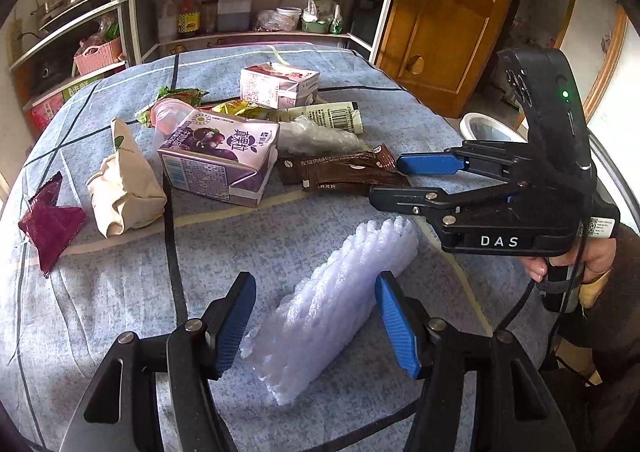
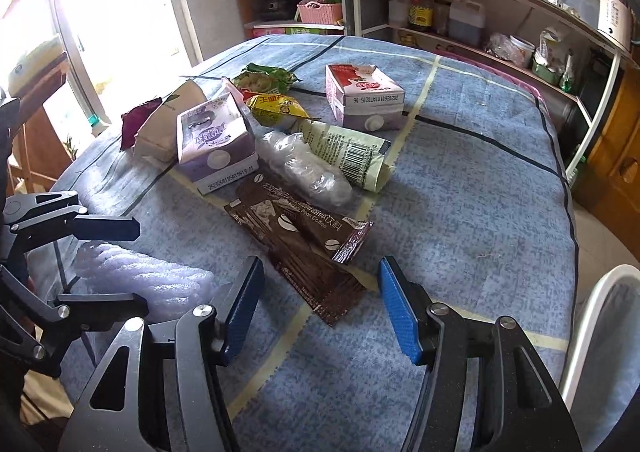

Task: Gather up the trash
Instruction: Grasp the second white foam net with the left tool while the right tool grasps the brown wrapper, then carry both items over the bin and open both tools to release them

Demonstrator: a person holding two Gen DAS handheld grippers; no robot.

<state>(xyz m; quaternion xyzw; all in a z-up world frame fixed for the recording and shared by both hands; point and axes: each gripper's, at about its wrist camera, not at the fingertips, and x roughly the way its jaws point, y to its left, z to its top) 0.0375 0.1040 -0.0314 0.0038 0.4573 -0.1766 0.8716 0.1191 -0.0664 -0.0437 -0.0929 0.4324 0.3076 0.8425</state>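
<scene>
Two pieces of trash sit closest on the table [image 1: 120,332]: white foam net [image 1: 340,304] between the apart left gripper [image 1: 316,322], brown coffee packets [image 2: 316,252] between the apart right gripper [image 2: 320,308]. Squashy foam could slip. Only the right view shows the white bin [image 2: 592,316] well.

The white bin [image 2: 600,332] runs off the picture's edge, the pink cup [image 1: 168,116] hides behind the purple carton [image 1: 218,156], and the shelf bottles' [image 1: 188,14] labels are too small to read.
</scene>
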